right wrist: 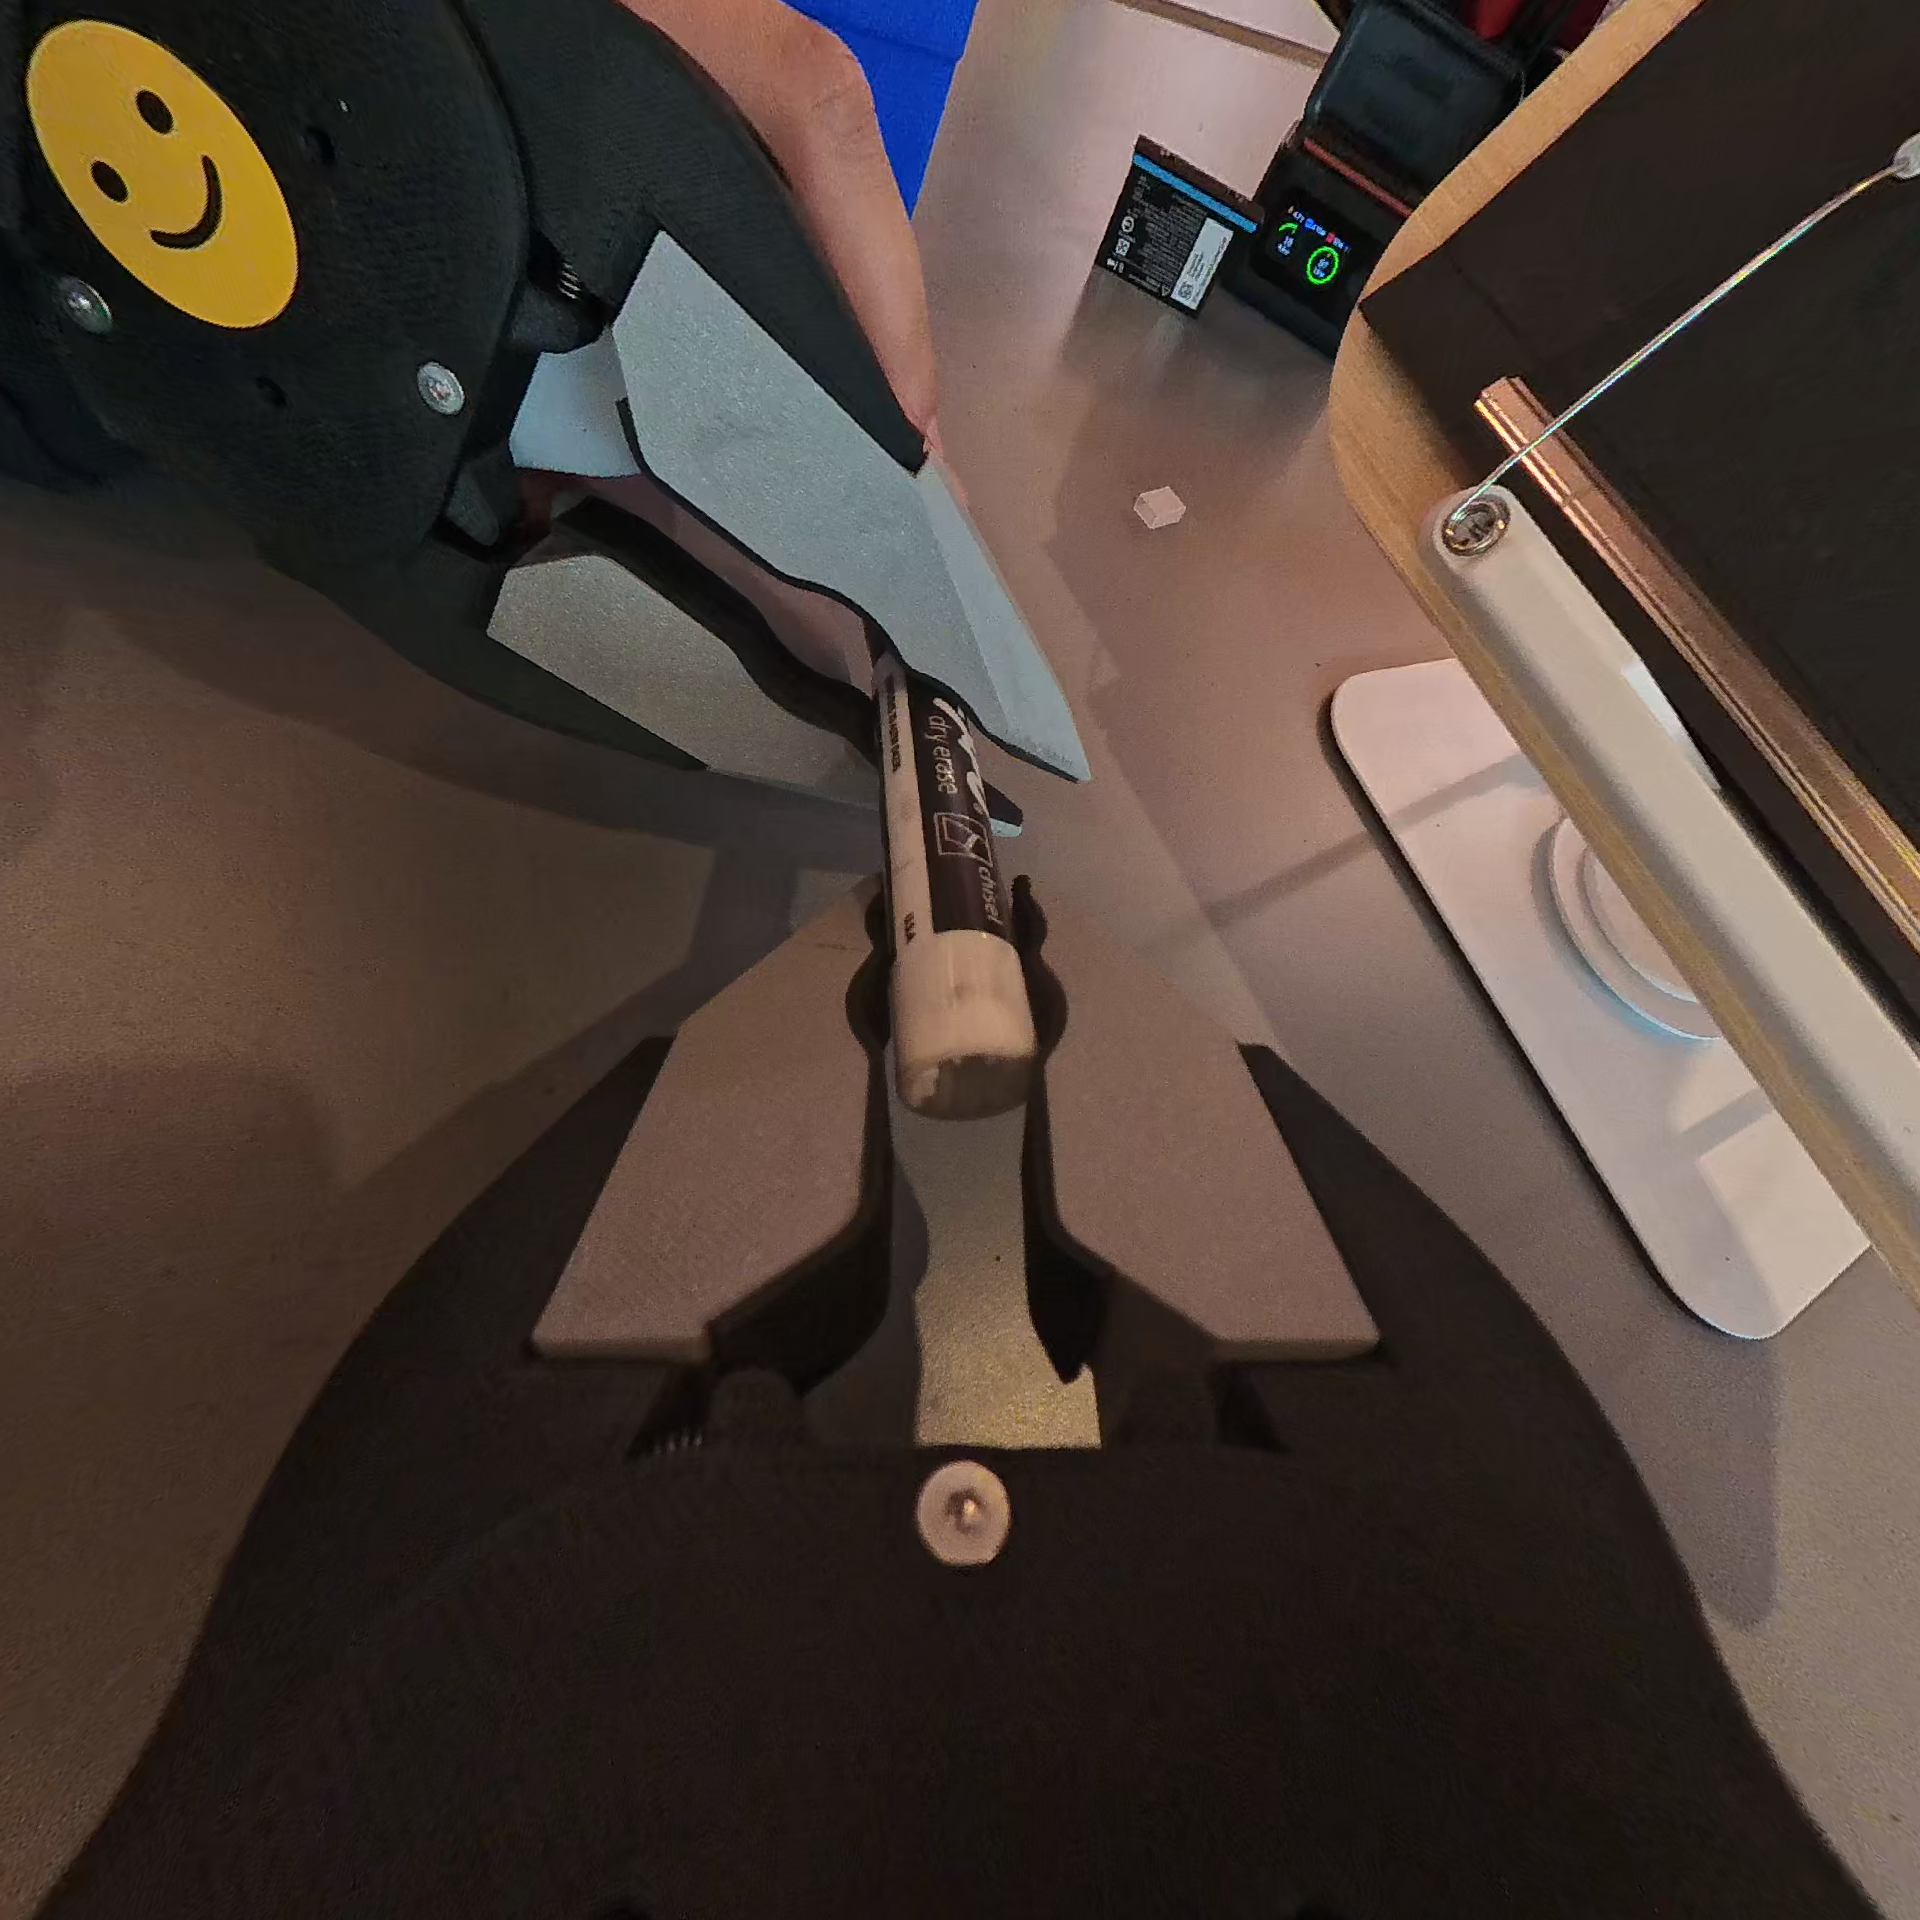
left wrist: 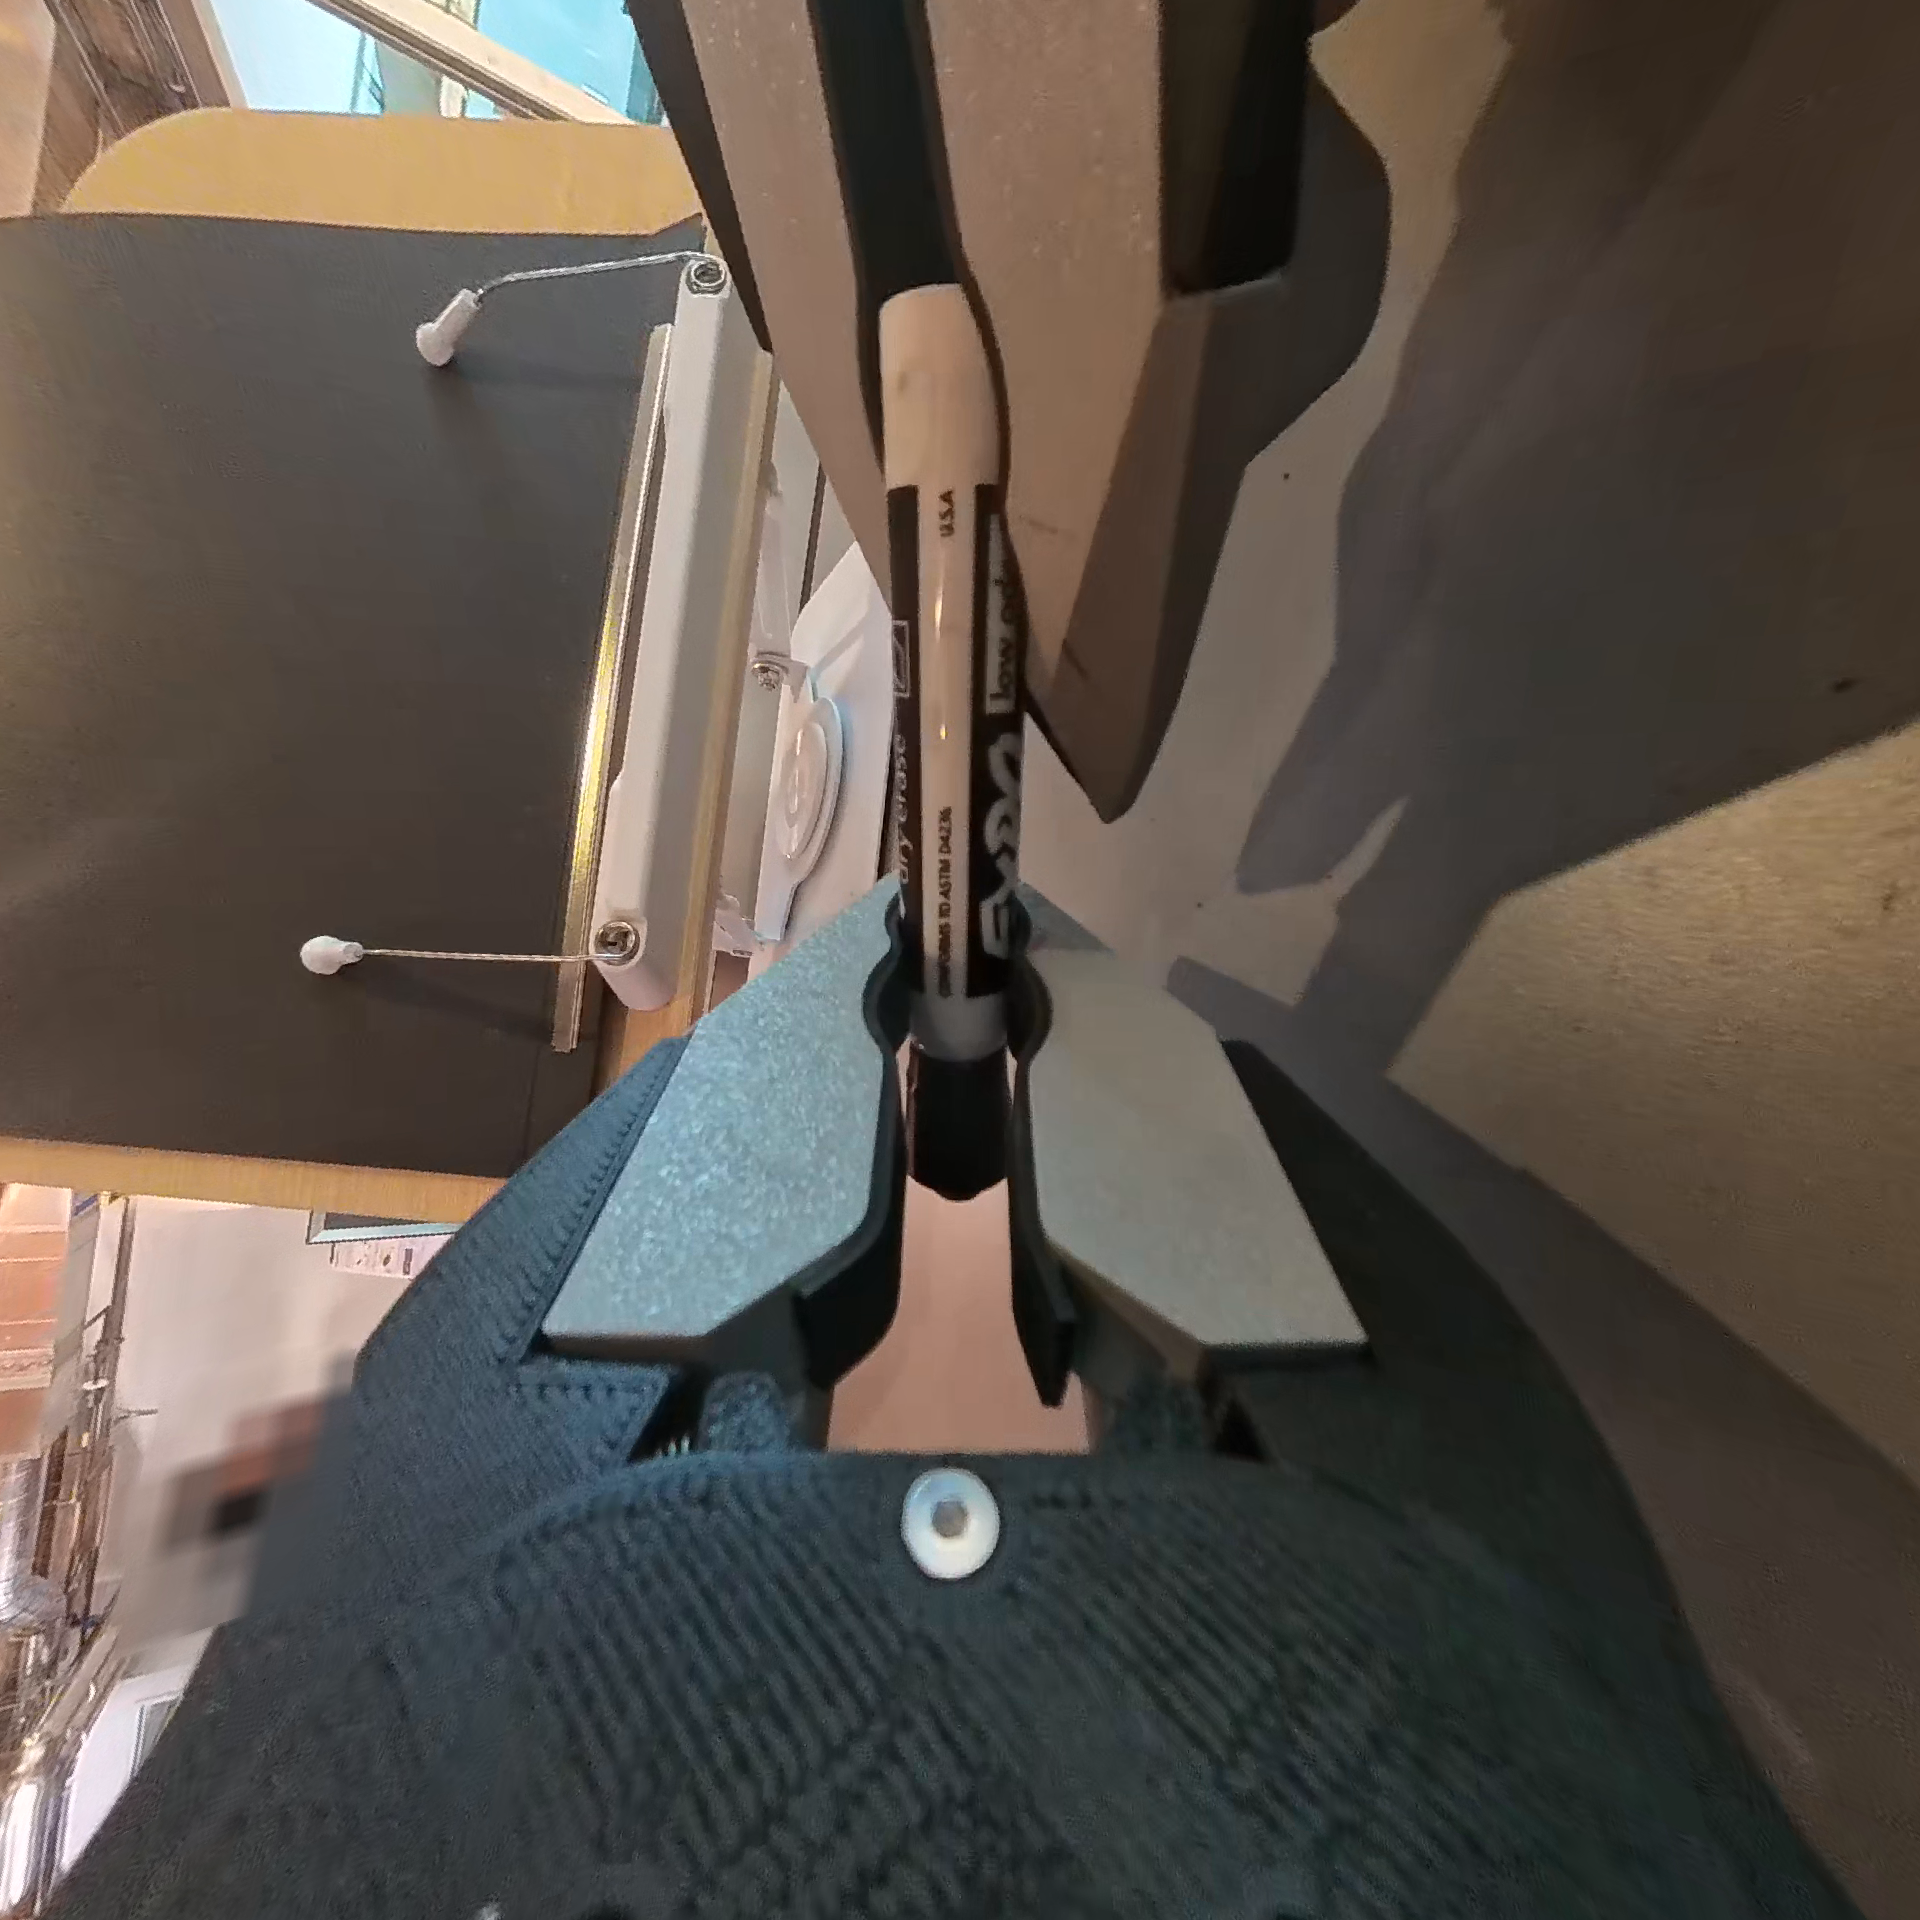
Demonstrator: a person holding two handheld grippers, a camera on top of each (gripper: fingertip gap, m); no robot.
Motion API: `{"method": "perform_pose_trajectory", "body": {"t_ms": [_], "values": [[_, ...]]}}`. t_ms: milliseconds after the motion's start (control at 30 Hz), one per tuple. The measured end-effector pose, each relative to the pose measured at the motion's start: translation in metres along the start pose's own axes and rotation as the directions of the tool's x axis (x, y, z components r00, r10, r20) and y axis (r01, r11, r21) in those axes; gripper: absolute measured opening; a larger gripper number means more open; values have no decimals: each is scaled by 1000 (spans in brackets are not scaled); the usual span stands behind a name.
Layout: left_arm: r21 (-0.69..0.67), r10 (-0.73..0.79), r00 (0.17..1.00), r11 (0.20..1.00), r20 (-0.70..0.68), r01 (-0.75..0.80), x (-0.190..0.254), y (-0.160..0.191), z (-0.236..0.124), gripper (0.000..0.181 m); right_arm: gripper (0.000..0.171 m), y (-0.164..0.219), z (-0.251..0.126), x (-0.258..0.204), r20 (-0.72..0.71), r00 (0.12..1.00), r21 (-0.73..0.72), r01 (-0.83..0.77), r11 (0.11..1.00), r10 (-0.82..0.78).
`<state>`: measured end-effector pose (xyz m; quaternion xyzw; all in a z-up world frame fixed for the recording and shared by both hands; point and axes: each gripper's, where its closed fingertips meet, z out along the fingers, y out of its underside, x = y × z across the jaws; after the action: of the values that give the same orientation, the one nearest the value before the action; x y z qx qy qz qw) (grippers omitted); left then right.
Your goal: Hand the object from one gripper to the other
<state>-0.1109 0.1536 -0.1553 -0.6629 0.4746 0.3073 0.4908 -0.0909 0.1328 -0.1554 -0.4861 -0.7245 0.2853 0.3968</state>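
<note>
Printed lettering runs along the marker point(left wrist: 951, 665) barrel, white on black and black on white. At the counter's point(right wrist: 1195, 644) far edge, a black box point(right wrist: 1169, 234) carries a white label, beside a lit screen point(right wrist: 1311, 255) with coloured figures. A yellow smiley sticker point(right wrist: 161, 171) sits on the left tool point(left wrist: 961, 925).

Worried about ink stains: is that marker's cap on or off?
On: the marker ends in a black cap inside the left hand-held gripper.

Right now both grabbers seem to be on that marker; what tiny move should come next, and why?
Probably open one gripper, likely the left gripper. Its jaws sit around the dry-erase marker at the black cap end, while the right gripper has the white tail end between its jaws. Which one held it first, and how firmly either grips, can't be told.
</note>
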Motion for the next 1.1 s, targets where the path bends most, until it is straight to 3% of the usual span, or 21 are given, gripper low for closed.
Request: {"method": "perform_pose_trajectory", "body": {"t_ms": [633,900,1000,1100], "values": [[-23,-26,1000,999,1,26,-3,6,1,13,17,10,-4,17,-103,993,-66,53,996,-60],[-136,-72,997,988,-10,70,-3,29,6,13,32,-9,-21,30,-200,975,20,98,995,-92],[-125,-63,998,990,-18,61,-1,26,6,12,34,-20,-23,20,-159,982,83,115,990,-101],[-92,-44,999,995,-16,42,-1,18,5,13,34,-18,-20,12,-143,977,58,167,984,-158]]}}
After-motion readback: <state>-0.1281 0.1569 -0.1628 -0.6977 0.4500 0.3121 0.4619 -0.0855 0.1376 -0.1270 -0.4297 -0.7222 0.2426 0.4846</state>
